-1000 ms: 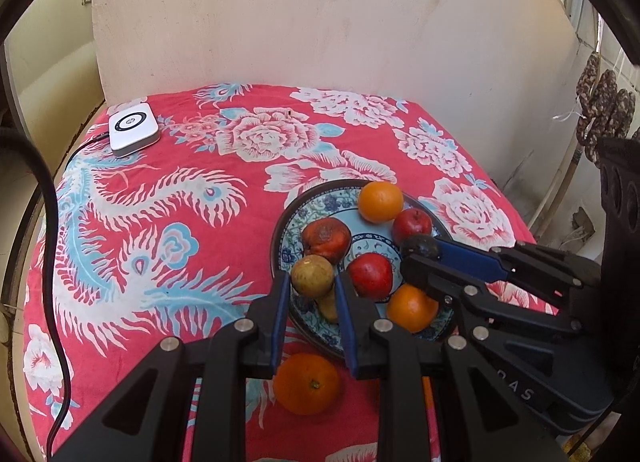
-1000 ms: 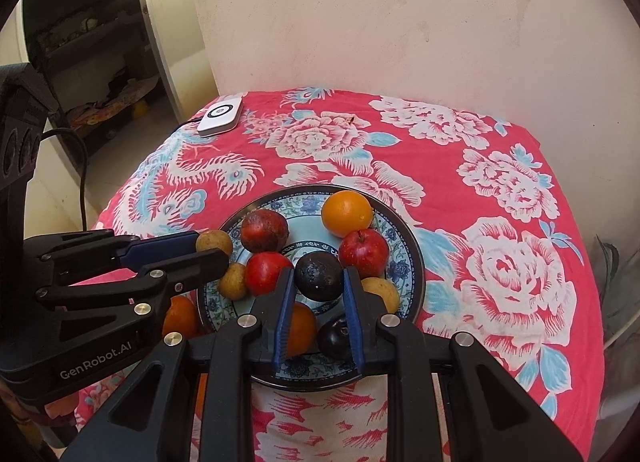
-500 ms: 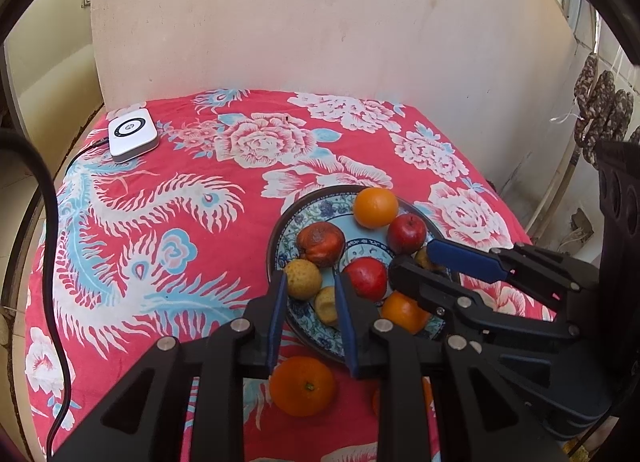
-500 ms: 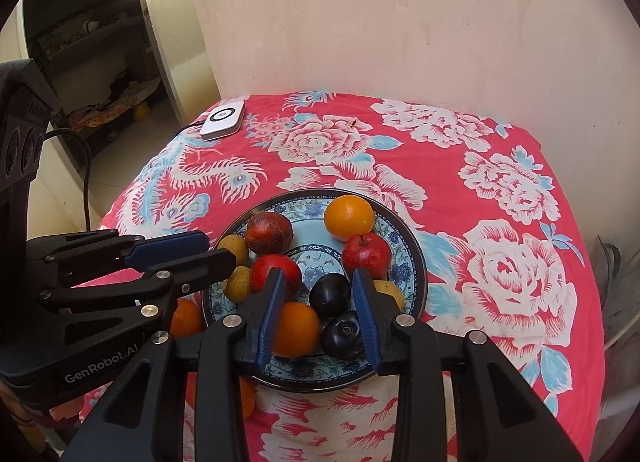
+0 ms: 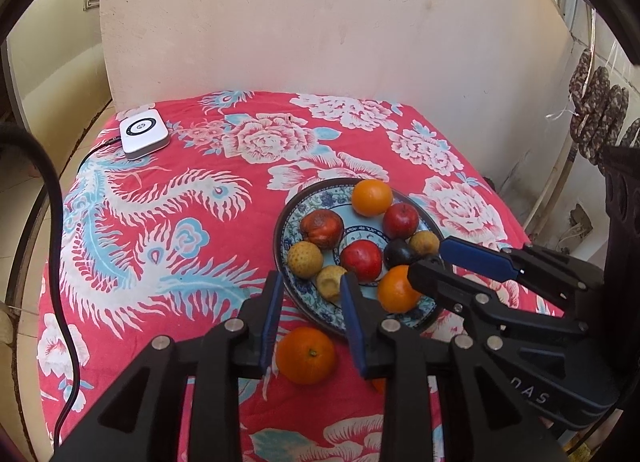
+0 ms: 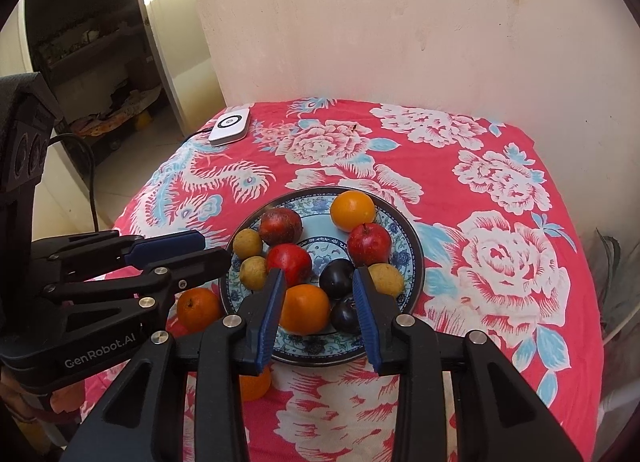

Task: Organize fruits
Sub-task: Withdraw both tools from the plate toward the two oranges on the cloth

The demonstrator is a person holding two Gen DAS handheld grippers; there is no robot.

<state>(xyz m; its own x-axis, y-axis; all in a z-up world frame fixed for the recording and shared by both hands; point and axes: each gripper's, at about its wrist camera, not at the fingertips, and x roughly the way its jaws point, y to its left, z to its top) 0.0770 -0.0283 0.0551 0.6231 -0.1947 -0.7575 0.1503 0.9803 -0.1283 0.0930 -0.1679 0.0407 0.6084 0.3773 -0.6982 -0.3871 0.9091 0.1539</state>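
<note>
A blue patterned plate [image 5: 280, 246] [image 6: 416, 262] on the red flowered cloth holds several fruits: oranges [image 5: 372, 197], red apples [image 5: 362, 260], yellow-brown fruits [image 5: 305, 259] and dark plums [image 6: 338, 272]. One orange [image 5: 306, 354] [image 6: 198, 309] lies on the cloth by the plate's near rim, and a second orange [image 6: 254, 384] peeks out under the right fingers. My left gripper [image 5: 310, 282] [image 6: 214, 248] hovers over the near-left rim, jaws opening, nothing between them. My right gripper [image 6: 318, 274] [image 5: 430, 260] stands open above the plums and grips nothing.
A white box [image 5: 143, 136] with a black cable sits at the table's back left corner. A plastered wall [image 5: 320, 22] rises right behind the table. Dark sausages [image 5: 596, 110] hang at the right, and the cloth drops off at the table's edges.
The right jaws opened and let go of a dark plum, which now lies on the plate. The left jaws widened slightly, and both grippers drew back a little.
</note>
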